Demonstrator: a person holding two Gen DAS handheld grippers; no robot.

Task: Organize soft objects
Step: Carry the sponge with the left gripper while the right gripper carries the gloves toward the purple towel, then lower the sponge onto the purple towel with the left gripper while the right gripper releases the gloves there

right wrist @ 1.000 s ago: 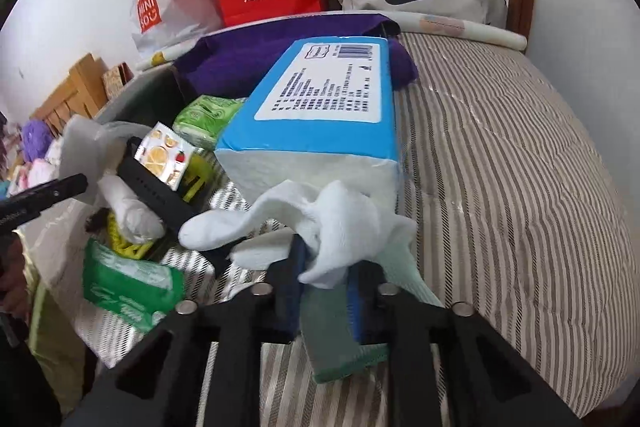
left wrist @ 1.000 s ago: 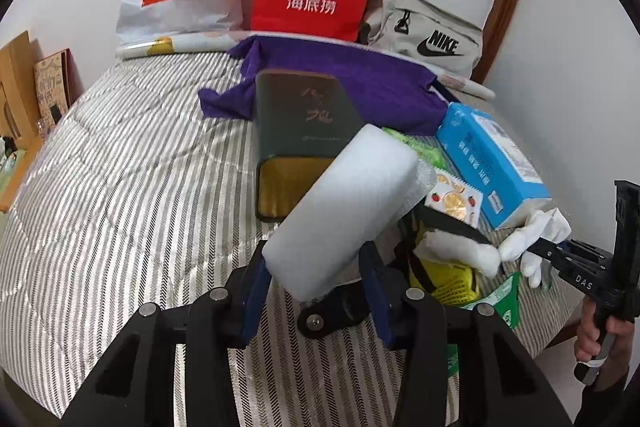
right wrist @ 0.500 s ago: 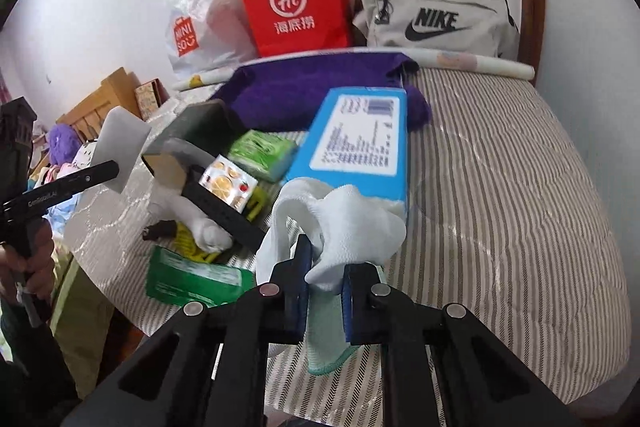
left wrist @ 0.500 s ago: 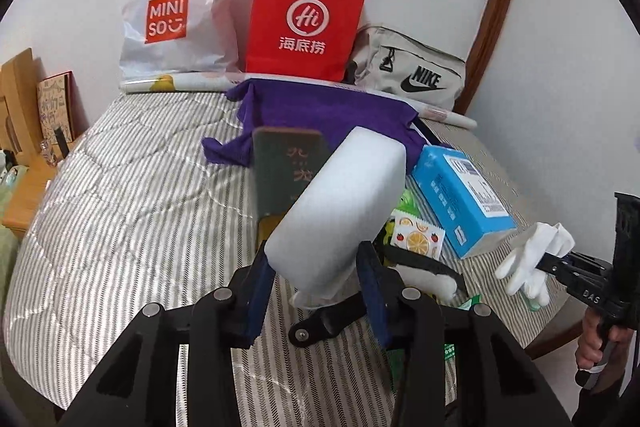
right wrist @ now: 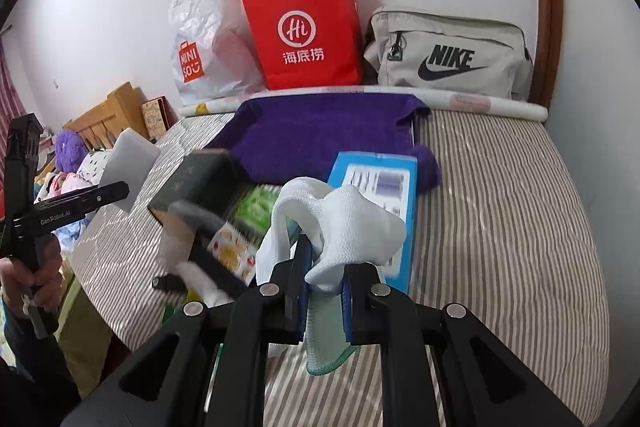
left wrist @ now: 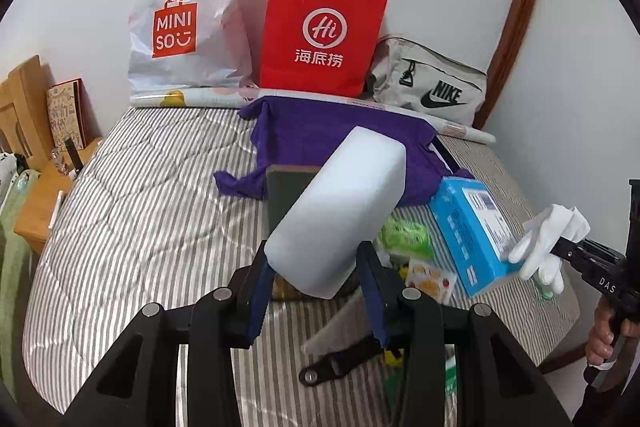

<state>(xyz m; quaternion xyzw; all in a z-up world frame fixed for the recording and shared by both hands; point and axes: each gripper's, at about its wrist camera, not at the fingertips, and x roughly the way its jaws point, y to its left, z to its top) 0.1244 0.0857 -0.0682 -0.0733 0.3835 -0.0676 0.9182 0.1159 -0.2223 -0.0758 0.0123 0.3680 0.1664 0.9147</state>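
My left gripper (left wrist: 316, 267) is shut on a white foam block (left wrist: 340, 211), held up above the striped bed (left wrist: 140, 211). The right wrist view shows that same gripper (right wrist: 100, 193) at the left with the foam block (right wrist: 128, 167). My right gripper (right wrist: 324, 267) is shut on a white glove (right wrist: 344, 223) whose green-edged cuff hangs below the jaws. From the left wrist view the right gripper (left wrist: 568, 247) and its glove (left wrist: 548, 247) hang at the right, off the bed's corner. A purple towel (left wrist: 340, 135) lies spread at the head of the bed.
A blue tissue box (right wrist: 376, 183), a dark green box (right wrist: 192, 179), a green pack (left wrist: 404, 235) and small packets lie clustered on the bed. A red paper bag (left wrist: 320, 35), a white plastic bag (left wrist: 188, 19) and a grey pouch (left wrist: 432, 87) lean on the wall. A wooden nightstand (left wrist: 40, 211) stands left.
Both grippers have risen, each keeping its hold: the foam block and the glove are now higher above the bed. The things on the bed look smaller and lower.
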